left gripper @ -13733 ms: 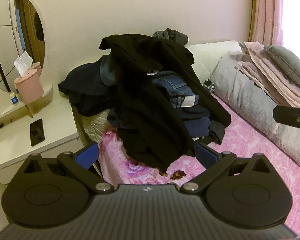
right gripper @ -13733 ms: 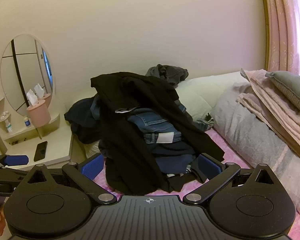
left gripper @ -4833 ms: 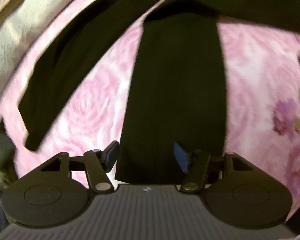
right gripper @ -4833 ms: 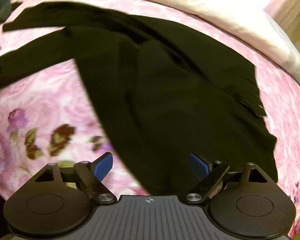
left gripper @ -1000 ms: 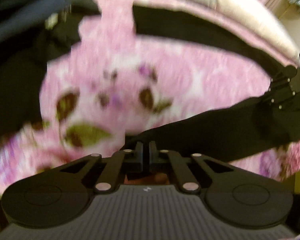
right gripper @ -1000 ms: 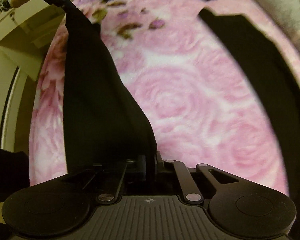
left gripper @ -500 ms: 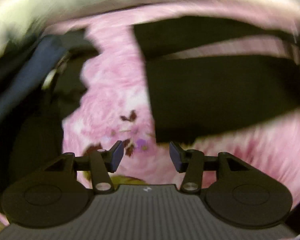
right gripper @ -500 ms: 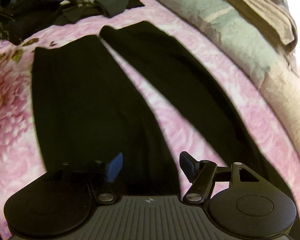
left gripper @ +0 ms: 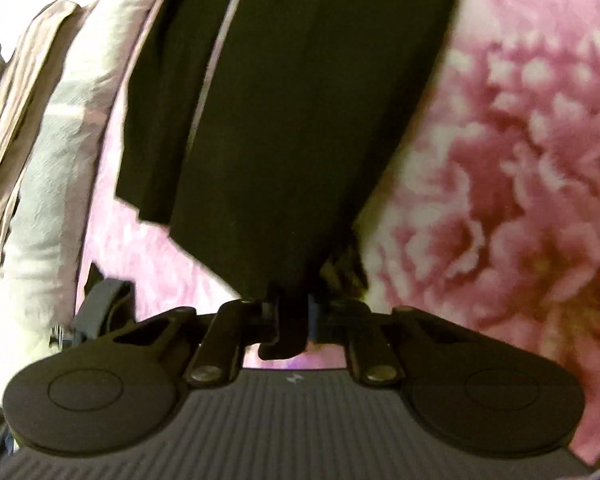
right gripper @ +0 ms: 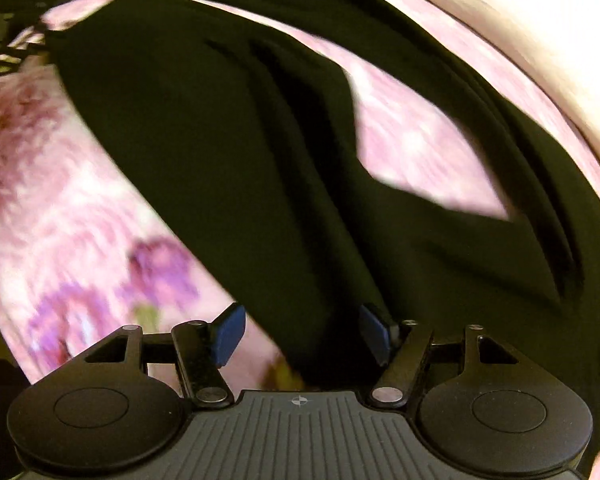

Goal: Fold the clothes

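Note:
Black trousers (left gripper: 292,112) lie spread on the pink flowered bedsheet (left gripper: 512,184). My left gripper (left gripper: 291,314) is shut on the end of the nearer leg, with black cloth bunched between its pads. In the right wrist view the same black trousers (right gripper: 220,132) run away in two legs, with a pink gap between them. My right gripper (right gripper: 302,334) stands open, its blue pads (right gripper: 229,334) on either side of the cloth edge and not pinching it. The picture is blurred in both views.
A grey and beige folded quilt (left gripper: 40,128) lies along the far side of the bed in the left wrist view. A heap of dark clothes (right gripper: 8,4) shows at the top left of the right wrist view. The pale quilt edge (right gripper: 540,32) borders the trousers there.
My left gripper went from open over the sheet to shut on the trouser leg end. My right gripper stays open and has moved down close to the cloth.

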